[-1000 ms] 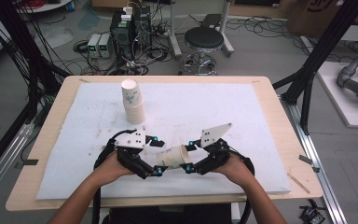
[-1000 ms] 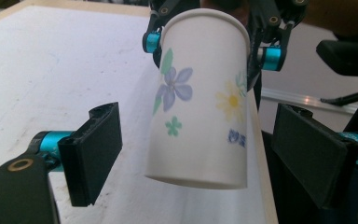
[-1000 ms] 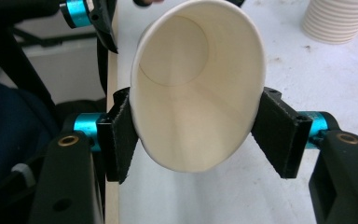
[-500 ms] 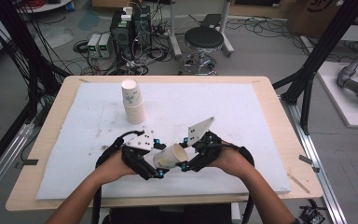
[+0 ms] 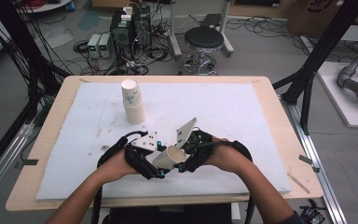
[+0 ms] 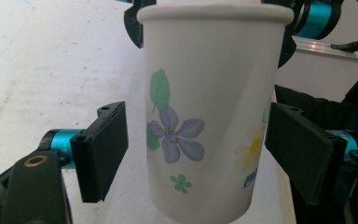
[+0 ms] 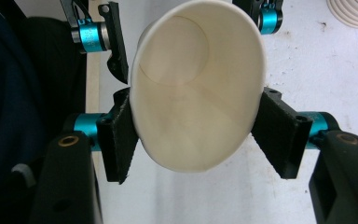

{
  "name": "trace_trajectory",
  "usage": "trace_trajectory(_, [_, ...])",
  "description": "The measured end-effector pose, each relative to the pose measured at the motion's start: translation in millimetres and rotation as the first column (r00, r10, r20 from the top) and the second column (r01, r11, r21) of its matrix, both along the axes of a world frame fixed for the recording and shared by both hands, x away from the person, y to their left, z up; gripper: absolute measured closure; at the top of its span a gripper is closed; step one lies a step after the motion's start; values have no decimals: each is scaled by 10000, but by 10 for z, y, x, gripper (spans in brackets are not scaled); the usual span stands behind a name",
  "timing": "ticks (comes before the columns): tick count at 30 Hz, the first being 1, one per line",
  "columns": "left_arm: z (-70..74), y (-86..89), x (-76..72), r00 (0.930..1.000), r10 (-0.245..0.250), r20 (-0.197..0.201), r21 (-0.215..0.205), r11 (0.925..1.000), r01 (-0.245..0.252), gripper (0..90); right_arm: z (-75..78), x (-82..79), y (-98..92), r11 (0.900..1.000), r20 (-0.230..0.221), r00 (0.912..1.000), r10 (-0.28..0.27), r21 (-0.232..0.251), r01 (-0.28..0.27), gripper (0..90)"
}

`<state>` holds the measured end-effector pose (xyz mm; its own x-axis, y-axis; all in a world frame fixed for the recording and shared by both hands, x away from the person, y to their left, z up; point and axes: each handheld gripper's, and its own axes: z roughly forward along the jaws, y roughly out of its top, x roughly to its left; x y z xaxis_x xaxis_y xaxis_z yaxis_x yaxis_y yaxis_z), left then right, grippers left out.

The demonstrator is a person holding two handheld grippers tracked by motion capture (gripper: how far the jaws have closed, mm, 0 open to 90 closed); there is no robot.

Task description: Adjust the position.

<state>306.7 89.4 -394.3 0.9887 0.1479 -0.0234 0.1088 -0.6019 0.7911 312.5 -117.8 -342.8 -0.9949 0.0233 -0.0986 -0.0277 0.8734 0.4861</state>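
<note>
Right now your right gripper is squeezing the paper cup near the desk's front edge (open space beyond); your left gripper fingers, closing, are flanking it untouched.

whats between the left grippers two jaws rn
The flowered paper cup, in the left gripper view, with gaps to both pads; the right gripper squeezes its rim.

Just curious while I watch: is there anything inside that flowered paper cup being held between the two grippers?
The paper cup looks empty: the right gripper view looks into its mouth and shows bare white walls and the round bottom. The squeezed rim hides a sliver of the inside.
</note>
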Motion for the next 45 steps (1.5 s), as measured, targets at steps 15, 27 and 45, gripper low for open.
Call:
trace_trajectory(15, [-28, -61, -13, 9990, -447, -83, 14, 9990, 447, 374, -26, -18, 81, 9982, -61, 9995, 302, -510, -305, 358])
trace_trajectory(27, [-90, 9, -20, 9994, -223, -266, -813, 9965, 201, 338, 27, 12, -10, 9965, -390, 9992, -111, 818, 143, 205])
trace_trajectory(45, [-172, 559, -9, 9673, 2538, 1, -3504, 9059, -2377, 329, -111, 30, -976, 8227, -866, 9465, -3109, 4741, 3136, 207])
